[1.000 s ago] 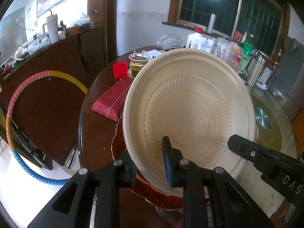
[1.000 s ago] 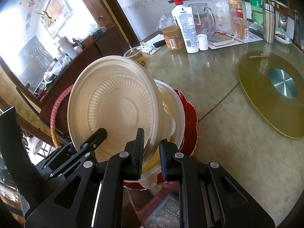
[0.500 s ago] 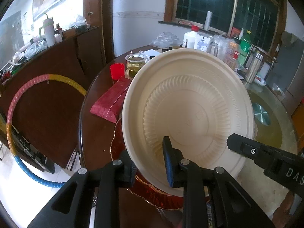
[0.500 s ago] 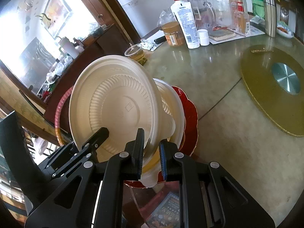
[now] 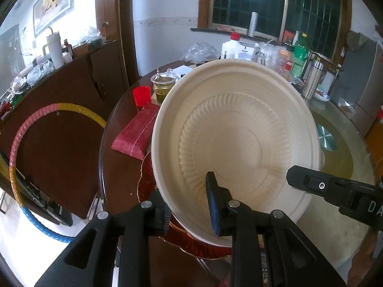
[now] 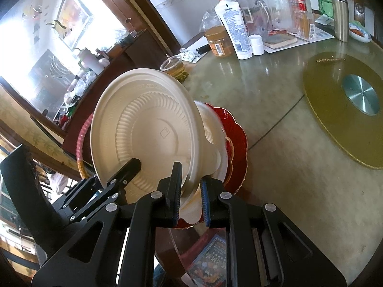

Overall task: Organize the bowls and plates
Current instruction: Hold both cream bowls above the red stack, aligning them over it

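Both the left gripper (image 5: 190,205) and the right gripper (image 6: 190,191) have narrow jaws pinching the tilted cream plate (image 5: 239,143) above the red plate (image 6: 237,143). If one lets go, it could flop down.

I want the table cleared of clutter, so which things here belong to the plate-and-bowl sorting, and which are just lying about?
Part of the job:
- cream plate, tilted, gripped by left gripper and right gripper
- cream bowls under it
- red plate at the bottom

Lying about:
- red cup
- red packet
- lotion bottle
- steel flask
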`<state>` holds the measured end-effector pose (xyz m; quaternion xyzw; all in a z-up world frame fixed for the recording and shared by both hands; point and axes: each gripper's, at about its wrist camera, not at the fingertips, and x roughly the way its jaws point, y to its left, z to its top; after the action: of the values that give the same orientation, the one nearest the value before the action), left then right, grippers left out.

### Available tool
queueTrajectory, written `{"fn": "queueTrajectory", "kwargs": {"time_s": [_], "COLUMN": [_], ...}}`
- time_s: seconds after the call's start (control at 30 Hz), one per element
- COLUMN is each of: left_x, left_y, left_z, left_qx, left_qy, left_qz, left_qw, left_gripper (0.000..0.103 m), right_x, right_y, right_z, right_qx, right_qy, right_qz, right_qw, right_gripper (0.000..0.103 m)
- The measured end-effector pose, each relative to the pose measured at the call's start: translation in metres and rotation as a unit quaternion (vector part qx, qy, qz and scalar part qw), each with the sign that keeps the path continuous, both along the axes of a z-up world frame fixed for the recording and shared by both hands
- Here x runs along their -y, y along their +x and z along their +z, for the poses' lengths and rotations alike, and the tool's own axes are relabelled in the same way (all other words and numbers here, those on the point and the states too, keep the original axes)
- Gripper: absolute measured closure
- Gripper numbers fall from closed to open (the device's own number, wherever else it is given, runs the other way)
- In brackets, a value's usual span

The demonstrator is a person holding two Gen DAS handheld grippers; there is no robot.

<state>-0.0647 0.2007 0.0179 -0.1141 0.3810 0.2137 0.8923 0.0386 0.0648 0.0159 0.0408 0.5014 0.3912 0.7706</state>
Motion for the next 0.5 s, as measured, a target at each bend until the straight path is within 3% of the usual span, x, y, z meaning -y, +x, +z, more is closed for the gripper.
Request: {"fn": "queueTrajectory", "kwargs": {"time_s": [0.5], "left_x": [0.0065], "left_y": [-0.0005], "left_z": [0.0005], "left_qx": [-0.003], "left_qy": [0.006], "left_qz": [-0.006], "left_qw": [1.0], "left_gripper": [0.074], "right_x": [0.005], "right_y": [-0.0035], "right_z": [0.0027], "right_qx": [-0.001], "right_qy": [-0.007], "right_qz": [-0.005], "right_qw": [1.0], "right_gripper": [0.089]}}
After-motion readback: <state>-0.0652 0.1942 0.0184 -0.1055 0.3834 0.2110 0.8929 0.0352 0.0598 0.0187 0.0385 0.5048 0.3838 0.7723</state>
